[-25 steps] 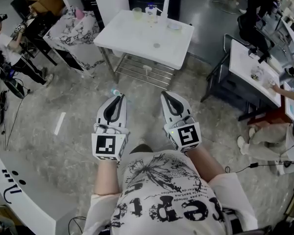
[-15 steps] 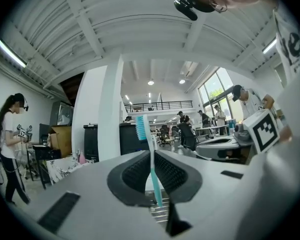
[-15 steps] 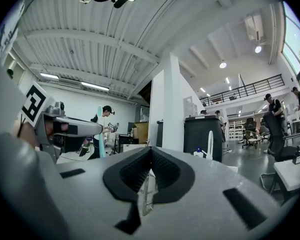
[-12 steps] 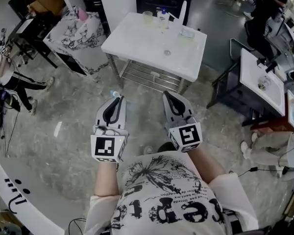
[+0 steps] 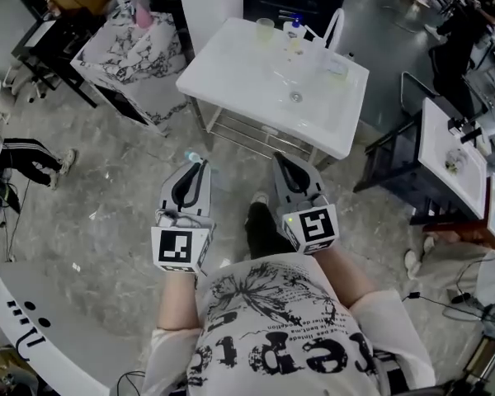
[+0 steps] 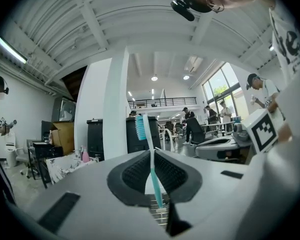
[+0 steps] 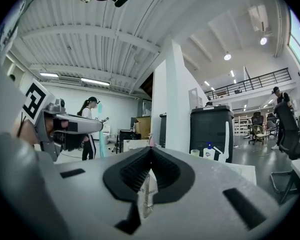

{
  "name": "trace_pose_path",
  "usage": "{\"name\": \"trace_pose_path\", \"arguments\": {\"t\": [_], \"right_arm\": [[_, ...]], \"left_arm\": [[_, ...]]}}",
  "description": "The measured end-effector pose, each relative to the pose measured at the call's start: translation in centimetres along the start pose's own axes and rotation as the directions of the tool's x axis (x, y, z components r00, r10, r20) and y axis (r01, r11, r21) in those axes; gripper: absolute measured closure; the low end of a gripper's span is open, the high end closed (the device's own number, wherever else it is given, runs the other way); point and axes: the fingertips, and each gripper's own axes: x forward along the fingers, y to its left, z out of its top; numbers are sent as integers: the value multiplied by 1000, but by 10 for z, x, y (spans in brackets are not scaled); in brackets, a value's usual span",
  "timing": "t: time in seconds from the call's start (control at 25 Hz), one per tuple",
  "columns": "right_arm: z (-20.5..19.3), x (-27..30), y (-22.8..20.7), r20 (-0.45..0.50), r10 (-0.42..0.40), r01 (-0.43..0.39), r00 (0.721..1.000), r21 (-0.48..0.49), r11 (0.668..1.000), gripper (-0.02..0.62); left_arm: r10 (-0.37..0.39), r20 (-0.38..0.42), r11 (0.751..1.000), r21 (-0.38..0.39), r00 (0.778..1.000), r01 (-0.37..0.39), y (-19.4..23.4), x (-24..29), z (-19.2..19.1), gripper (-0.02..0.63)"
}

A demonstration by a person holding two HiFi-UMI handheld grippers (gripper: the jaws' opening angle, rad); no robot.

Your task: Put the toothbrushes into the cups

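Note:
My left gripper [image 5: 199, 166] is shut on a teal toothbrush [image 6: 151, 160], which stands upright between the jaws with its bristle head [image 5: 195, 157] above the tips. Beside it, my right gripper [image 5: 281, 160] is shut with nothing between its jaws; the tips meet in the right gripper view [image 7: 151, 149]. Both point level toward a white table [image 5: 247, 77] some way ahead. On its far edge stand a pale green cup [image 5: 265, 29] and a second cup [image 5: 338, 68] to the right. The right gripper view also catches the green cup [image 7: 195, 153].
A soap bottle [image 5: 294, 28] stands between the cups, with a white curved piece [image 5: 334, 27] behind. The table has a wire shelf [image 5: 260, 133] underneath. A marble-patterned counter [image 5: 128, 48] stands to the left, desks and chairs [image 5: 445, 139] to the right, and people are around the room.
The white table has come nearer and shifted right in the head view as I walk toward it. Both grippers keep the same pose, the left still gripping the toothbrush.

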Motion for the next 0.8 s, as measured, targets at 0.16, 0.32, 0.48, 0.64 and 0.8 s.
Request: {"name": "trace_pose_path", "arguments": {"t": [0.16, 0.32, 0.48, 0.64, 0.8], "right_arm": [[-6, 53, -31, -10, 6, -6, 1000, 18, 1000, 603], [0, 112, -66, 0, 21, -21, 1000, 7, 1000, 603], [8, 167, -110, 18, 17, -17, 1000, -2, 1000, 603], [11, 212, -151, 29, -3, 3, 1000, 6, 1000, 603], [2, 245, -179, 0, -18, 18, 1000, 7, 1000, 603]], "left_arm": [[13, -13, 1000, 4, 1000, -13, 25, 51, -3, 578], [24, -2, 1000, 7, 1000, -24, 54, 112, 0, 578], [29, 11, 1000, 4, 1000, -29, 78, 176, 3, 578], [18, 18, 1000, 3, 1000, -18, 94, 233, 4, 578], [-6, 5, 1000, 6, 1000, 6, 106, 279, -1, 578]]}}
